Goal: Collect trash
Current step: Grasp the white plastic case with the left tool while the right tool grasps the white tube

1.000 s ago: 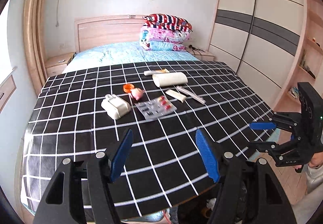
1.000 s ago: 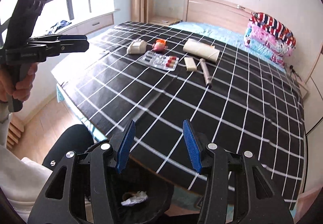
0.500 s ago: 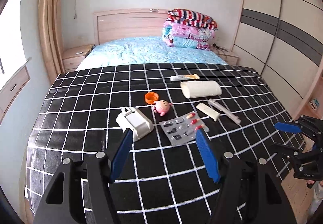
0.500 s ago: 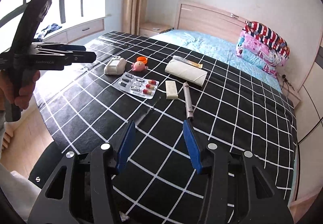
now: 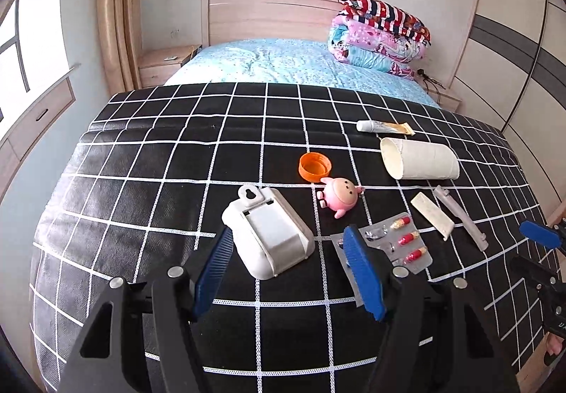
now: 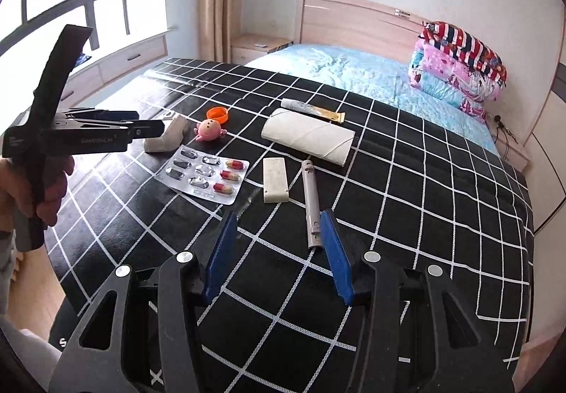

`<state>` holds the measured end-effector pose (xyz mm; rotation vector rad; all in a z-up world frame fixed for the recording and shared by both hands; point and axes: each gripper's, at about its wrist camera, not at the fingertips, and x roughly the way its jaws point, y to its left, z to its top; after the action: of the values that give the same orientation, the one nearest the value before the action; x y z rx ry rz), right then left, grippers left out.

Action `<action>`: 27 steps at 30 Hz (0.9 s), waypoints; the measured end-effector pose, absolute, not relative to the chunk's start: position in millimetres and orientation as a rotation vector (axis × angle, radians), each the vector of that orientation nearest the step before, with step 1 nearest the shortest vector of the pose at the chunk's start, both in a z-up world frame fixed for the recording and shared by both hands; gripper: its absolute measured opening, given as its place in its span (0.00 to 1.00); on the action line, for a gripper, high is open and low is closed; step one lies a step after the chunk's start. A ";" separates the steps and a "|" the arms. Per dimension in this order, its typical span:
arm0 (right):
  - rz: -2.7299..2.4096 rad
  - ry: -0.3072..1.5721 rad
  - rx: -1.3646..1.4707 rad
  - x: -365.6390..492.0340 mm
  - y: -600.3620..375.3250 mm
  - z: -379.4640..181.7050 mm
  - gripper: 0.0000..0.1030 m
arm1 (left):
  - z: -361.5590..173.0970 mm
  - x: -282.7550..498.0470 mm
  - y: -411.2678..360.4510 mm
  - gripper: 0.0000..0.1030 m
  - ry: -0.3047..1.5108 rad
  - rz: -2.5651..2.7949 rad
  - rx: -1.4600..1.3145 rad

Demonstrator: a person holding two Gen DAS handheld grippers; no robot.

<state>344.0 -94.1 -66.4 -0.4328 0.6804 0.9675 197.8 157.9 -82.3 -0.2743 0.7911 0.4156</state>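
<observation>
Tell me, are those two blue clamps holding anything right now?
No. The left gripper and right gripper both have open jaws, holding nothing.

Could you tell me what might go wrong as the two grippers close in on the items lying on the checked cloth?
The grey tube lies right beside the right hand-held gripper's finger and may roll away if nudged. The flat blister pack, partly hidden behind the left hand-held gripper, may be hard to pinch off the soft cloth.
</observation>
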 end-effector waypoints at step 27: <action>0.891 0.817 -0.395 387.5 -75.9 -110.7 0.30 | -115.4 222.1 168.8 0.58 0.849 0.500 -0.218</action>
<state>387.5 -75.9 -110.7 -0.3954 0.8166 0.8905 222.1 168.8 -115.4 -0.2181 0.8492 0.4997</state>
